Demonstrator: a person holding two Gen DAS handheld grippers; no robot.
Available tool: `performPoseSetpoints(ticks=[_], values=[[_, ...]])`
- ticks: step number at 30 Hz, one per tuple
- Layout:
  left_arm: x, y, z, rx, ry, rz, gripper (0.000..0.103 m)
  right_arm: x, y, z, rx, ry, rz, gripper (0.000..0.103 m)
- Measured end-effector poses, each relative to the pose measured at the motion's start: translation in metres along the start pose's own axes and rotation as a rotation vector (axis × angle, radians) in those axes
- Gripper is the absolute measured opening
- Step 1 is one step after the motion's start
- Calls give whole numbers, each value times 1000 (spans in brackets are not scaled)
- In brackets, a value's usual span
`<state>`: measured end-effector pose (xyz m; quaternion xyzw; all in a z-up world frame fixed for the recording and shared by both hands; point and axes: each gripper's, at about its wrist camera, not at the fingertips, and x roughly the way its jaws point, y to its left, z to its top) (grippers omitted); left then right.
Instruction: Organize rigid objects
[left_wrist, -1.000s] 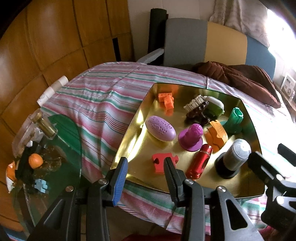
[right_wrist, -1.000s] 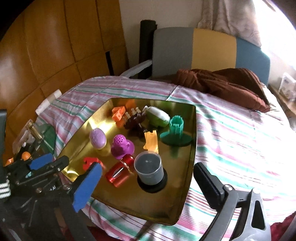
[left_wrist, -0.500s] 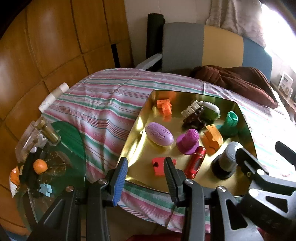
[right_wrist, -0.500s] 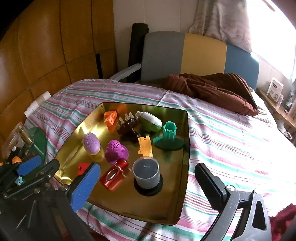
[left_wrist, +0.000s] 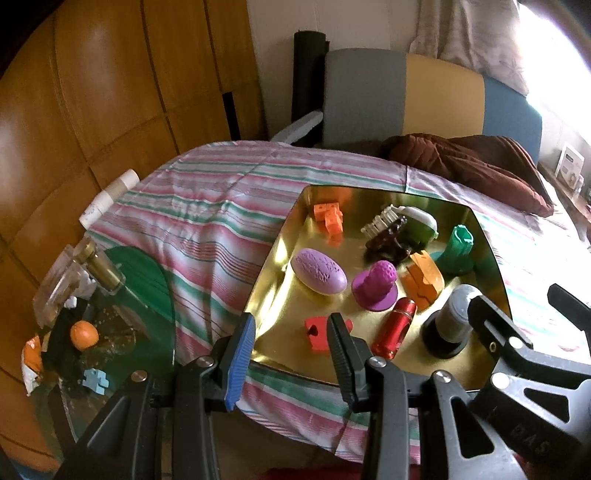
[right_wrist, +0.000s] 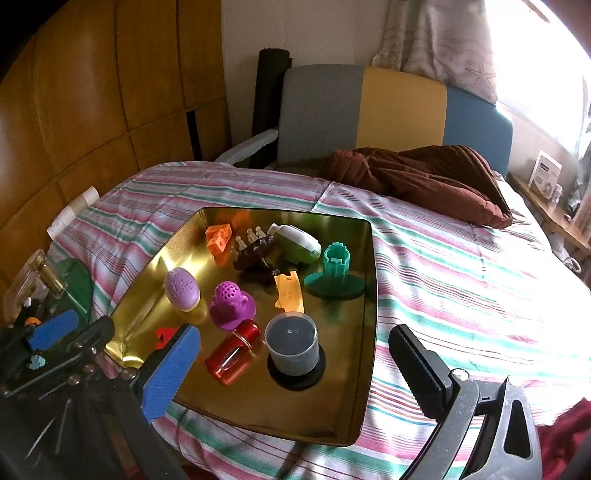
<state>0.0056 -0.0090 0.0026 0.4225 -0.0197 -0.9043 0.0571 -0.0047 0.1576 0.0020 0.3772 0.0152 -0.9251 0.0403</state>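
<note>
Left gripper (left_wrist: 291, 363): fingers (left_wrist: 240, 354) parted about halfway, nothing between them, hovering at the bottom of the left wrist frame over the near edge of the bed (left_wrist: 192, 221). Right gripper (right_wrist: 291, 373): fingers (right_wrist: 170, 369) spread wide and released, empty, low in the right wrist frame.

Just beyond the left fingers lies the gold tray (left_wrist: 284, 258) on the striped cover, holding all the rigid pieces. Nearest is the red puzzle piece (left_wrist: 317, 334), flat, partly behind the left gripper's right finger in the lower middle of the frame. The red cylinder (right_wrist: 232, 350) lies on its side just past the right gripper's blue finger, its long axis running from lower left to upper right. The grey cup (right_wrist: 291, 343) stands upright on a black disc, straight ahead between the right fingers. Further up sit the purple egg (left_wrist: 317, 271), purple knob (left_wrist: 376, 284), green stand (right_wrist: 334, 275) and orange blocks (left_wrist: 328, 216).

Judging by position, the left hand is nearer the puzzle piece, the right nearer the cup and cylinder; the cylinder would need fingers closing across its axis
</note>
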Motion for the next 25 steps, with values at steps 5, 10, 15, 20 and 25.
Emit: performPoseSetpoints(ticks=[5,10,15,20,25], values=[[3,-1,-1,5,9,4,40,-1,-3,0,12,-7,-9,103],[2,-4,-2,13,10,-2,40,0,-4,1,16,-3,-9,103],[0,-4,-1,13,0,-12,40,0,-4,2,16,-6,-9,103],[0,-4,-1,7,-1,-12,40,0,-5,2,20,-8,-14,103],[-3,-5,-2,9,-30,22,40,1,-6,2,25,-5,-10,103]])
